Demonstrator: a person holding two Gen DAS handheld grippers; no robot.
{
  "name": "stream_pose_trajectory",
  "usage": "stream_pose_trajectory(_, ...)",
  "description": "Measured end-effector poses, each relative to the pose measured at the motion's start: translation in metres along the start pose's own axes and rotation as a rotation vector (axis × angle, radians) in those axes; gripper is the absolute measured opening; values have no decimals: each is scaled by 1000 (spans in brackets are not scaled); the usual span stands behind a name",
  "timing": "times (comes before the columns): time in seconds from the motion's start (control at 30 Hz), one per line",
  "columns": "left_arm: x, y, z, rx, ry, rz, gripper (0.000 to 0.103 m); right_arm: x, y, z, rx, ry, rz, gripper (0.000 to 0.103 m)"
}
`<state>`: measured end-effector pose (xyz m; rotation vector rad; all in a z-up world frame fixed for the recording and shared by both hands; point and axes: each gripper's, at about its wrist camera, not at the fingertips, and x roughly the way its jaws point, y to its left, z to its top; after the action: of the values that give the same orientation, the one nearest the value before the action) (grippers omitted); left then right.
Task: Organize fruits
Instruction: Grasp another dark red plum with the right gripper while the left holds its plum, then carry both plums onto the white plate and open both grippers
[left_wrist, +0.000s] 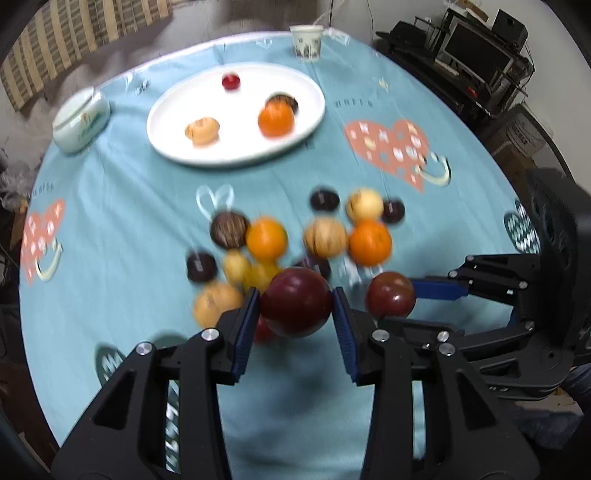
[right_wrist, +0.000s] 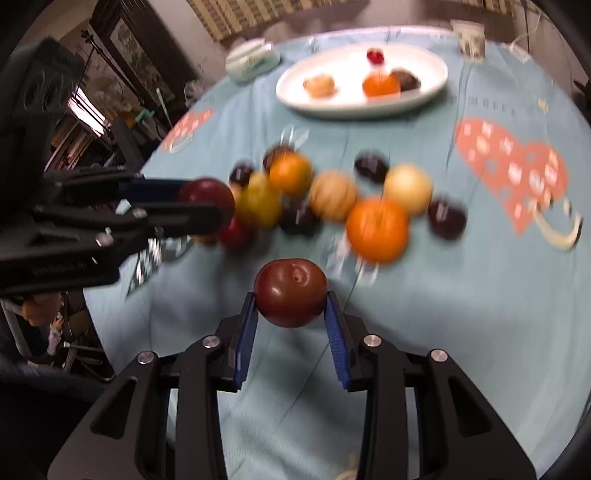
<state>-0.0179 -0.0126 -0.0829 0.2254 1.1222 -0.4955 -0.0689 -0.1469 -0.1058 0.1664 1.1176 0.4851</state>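
Note:
My left gripper (left_wrist: 295, 301) is shut on a dark red plum (left_wrist: 296, 301) and holds it above the table; it also shows in the right wrist view (right_wrist: 207, 206). My right gripper (right_wrist: 290, 297) is shut on another dark red plum (right_wrist: 290, 297), which also shows in the left wrist view (left_wrist: 390, 298). A loose pile of fruit lies on the blue tablecloth: oranges (left_wrist: 266, 238) (right_wrist: 377, 229), tan round fruits (left_wrist: 325, 236), dark plums (left_wrist: 324, 199). A white oval plate (left_wrist: 170, 110) at the far side holds an orange (left_wrist: 276, 118), a tan fruit (left_wrist: 202, 130), a dark fruit and a small red fruit (left_wrist: 231, 81).
A white-green lidded bowl (left_wrist: 81, 120) stands left of the plate. A paper cup (left_wrist: 306, 42) stands at the table's far edge. Shelves with electronics (left_wrist: 476, 55) stand beyond the table at right. The round table edge curves close on both sides.

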Motion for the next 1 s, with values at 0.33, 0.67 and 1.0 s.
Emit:
stream_pose_trajectory(0.33,-7,40,88,-57,-142,37,40,-16,-27,101,14,-166,-33,37)
stream_pose_trajectory(0.67,40,86,138,-158,-90,48,35,20,-64,164,52,-182,-89,37)
stream_pose_trajectory(1.0,91,-8,93,-18,80,-82,50,5,-94,140,99,-179,-116,37)
